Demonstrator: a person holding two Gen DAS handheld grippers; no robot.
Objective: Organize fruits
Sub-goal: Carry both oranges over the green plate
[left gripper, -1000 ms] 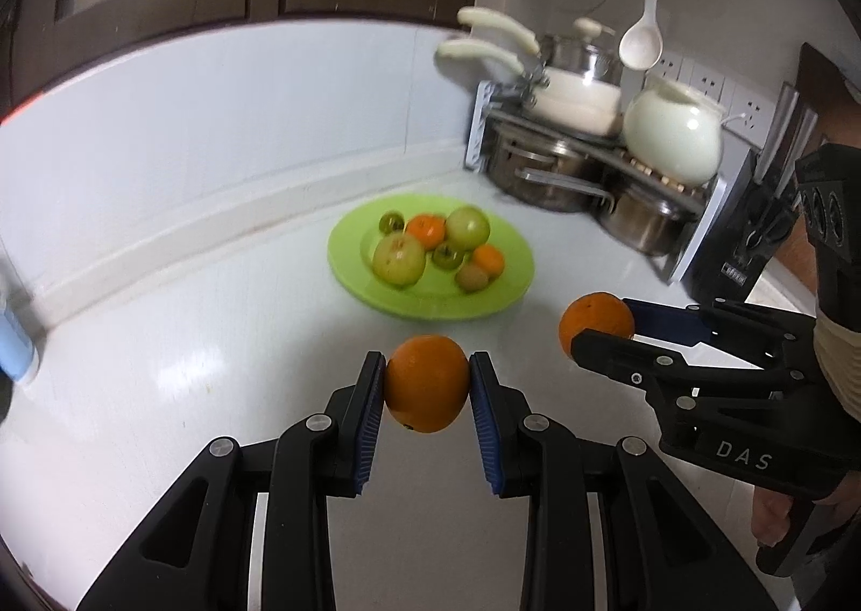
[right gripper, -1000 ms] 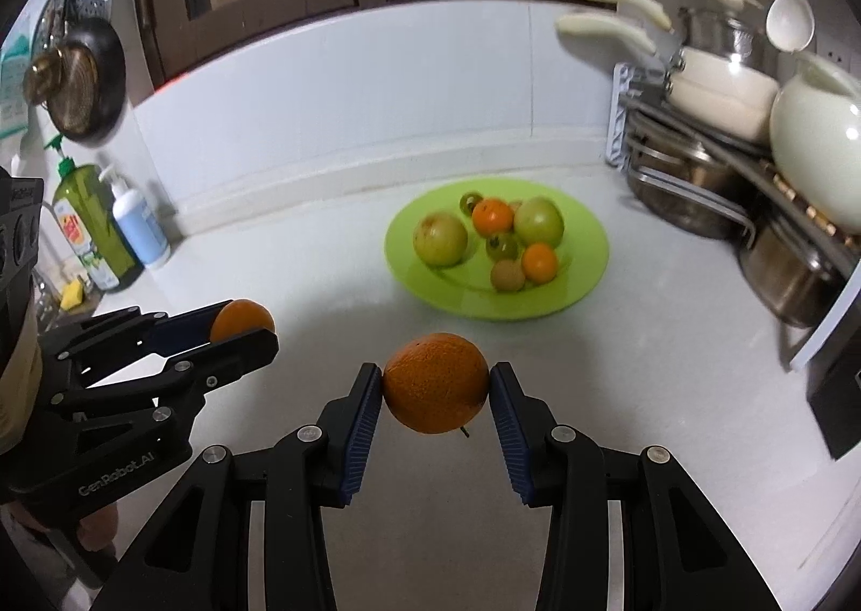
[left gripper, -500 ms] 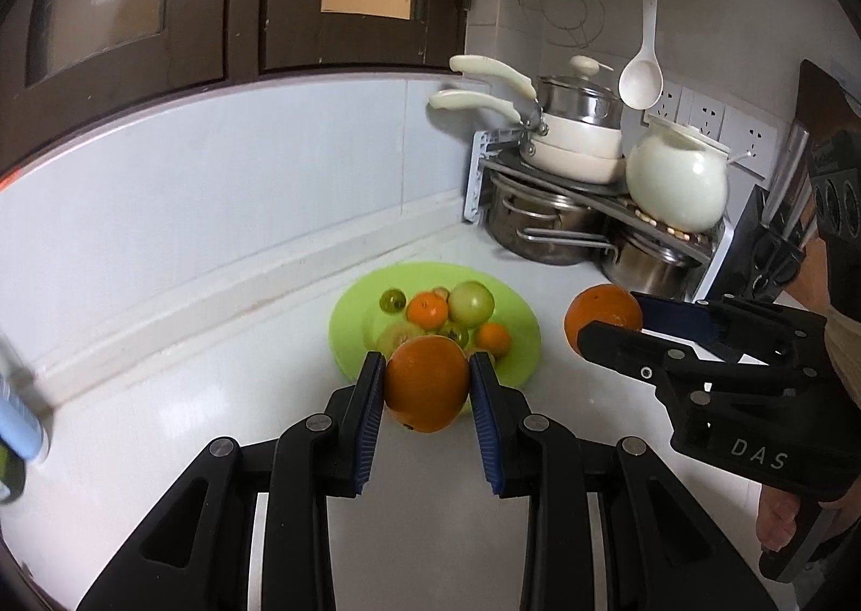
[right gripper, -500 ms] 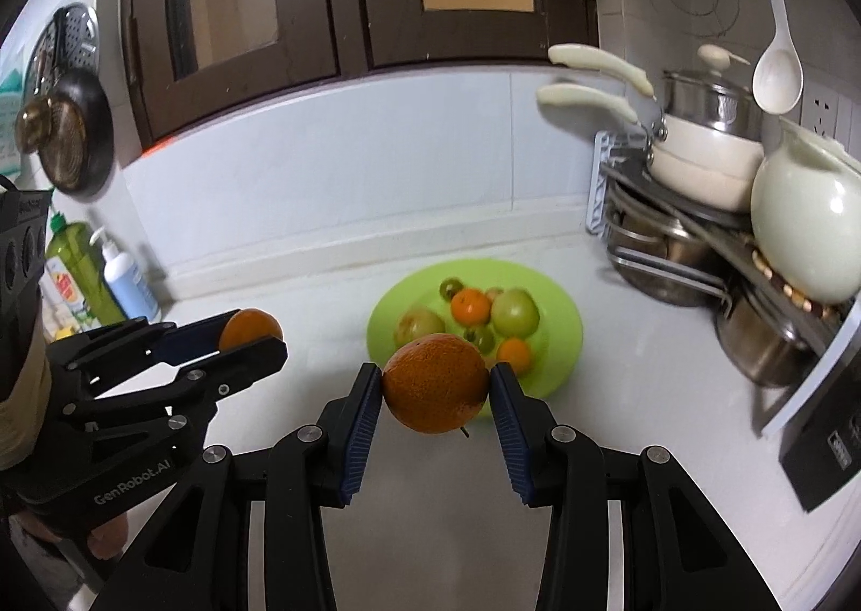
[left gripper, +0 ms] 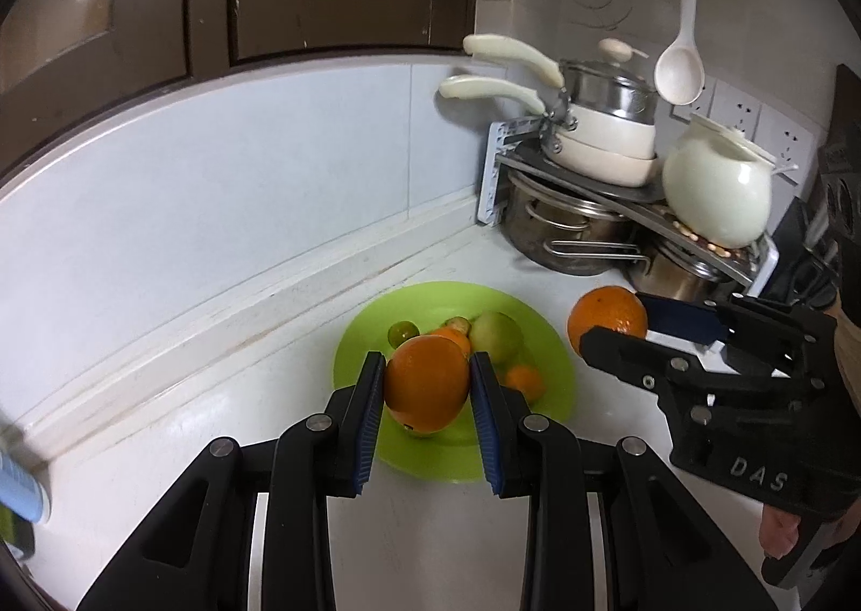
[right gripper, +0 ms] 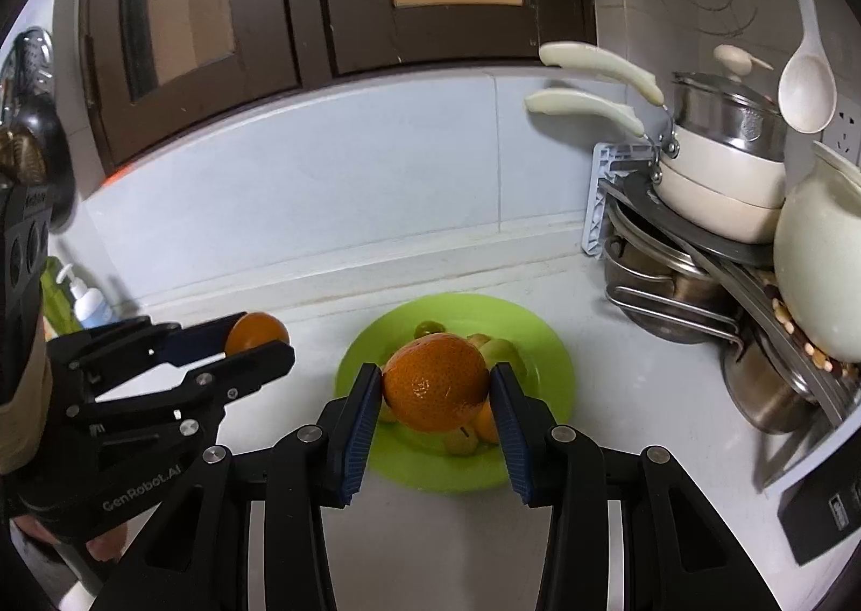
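— While hanging over the green plate [left gripper: 543,325]: left gripper [left gripper: 428,398] squeezing a smooth orange [left gripper: 427,385] tight between blue pads?

— Yes, squeezing tight. Right gripper [right gripper: 436,398] pinching a bumpy orange [right gripper: 435,380] too, just above the plate's little fruits [right gripper: 498,350], beside the pot rack [right gripper: 694,245].

Oranges held over a green plate [right gripper: 543,342]

An orange [right gripper: 436,382] is clamped in the right tool [right gripper: 436,390]; a smaller orange [right gripper: 255,334] is gripped by the left tool [right gripper: 258,342].
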